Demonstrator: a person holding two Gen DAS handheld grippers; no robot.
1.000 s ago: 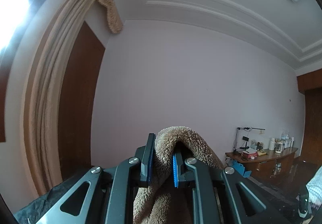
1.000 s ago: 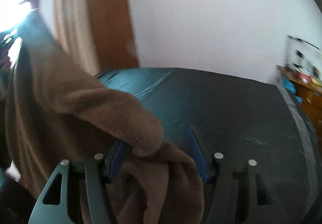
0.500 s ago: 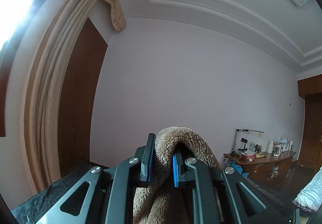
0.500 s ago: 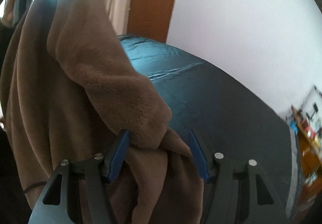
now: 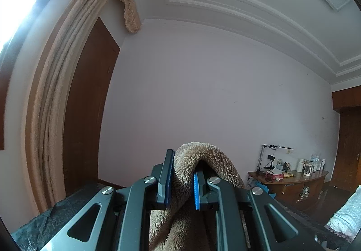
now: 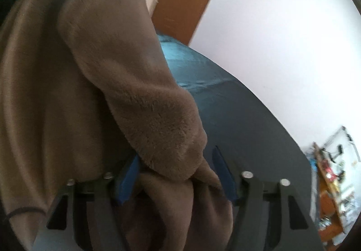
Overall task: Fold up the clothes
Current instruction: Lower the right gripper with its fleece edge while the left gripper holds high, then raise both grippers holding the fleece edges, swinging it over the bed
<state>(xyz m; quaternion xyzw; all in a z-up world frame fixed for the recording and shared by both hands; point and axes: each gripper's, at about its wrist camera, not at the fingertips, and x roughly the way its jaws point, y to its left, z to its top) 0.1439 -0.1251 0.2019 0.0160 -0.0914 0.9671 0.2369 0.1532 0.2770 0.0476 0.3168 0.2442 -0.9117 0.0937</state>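
Fleece garment [image 6: 94,84], brown and plush, hangs in the air between my two hands, and no fold is laid yet as far as I can judge. My left gripper [image 5: 181,180] is pointing level across the room with its blue-padded fingers [image 5: 196,190] clamped tight on a bunched ridge of the pile, which humps up over them. My right gripper [image 6: 178,174] is tilted downward over the dark teal bed cover [image 6: 237,115], and its fingers [image 6: 127,174] are closing right now with a thick roll of fleece, perhaps a sleeve or hem, sitting between them. The left pad touches the cloth; the right pad stands just clear of it, so that grip isn't made yet. Most of the cloth drapes off to the left of that view, well above the bed. By my reckoning this is early going: second hold to finish, then spread it flat on the cover, then fold. Across the room, a wooden sideboard [image 5: 293,185] holds clutter.
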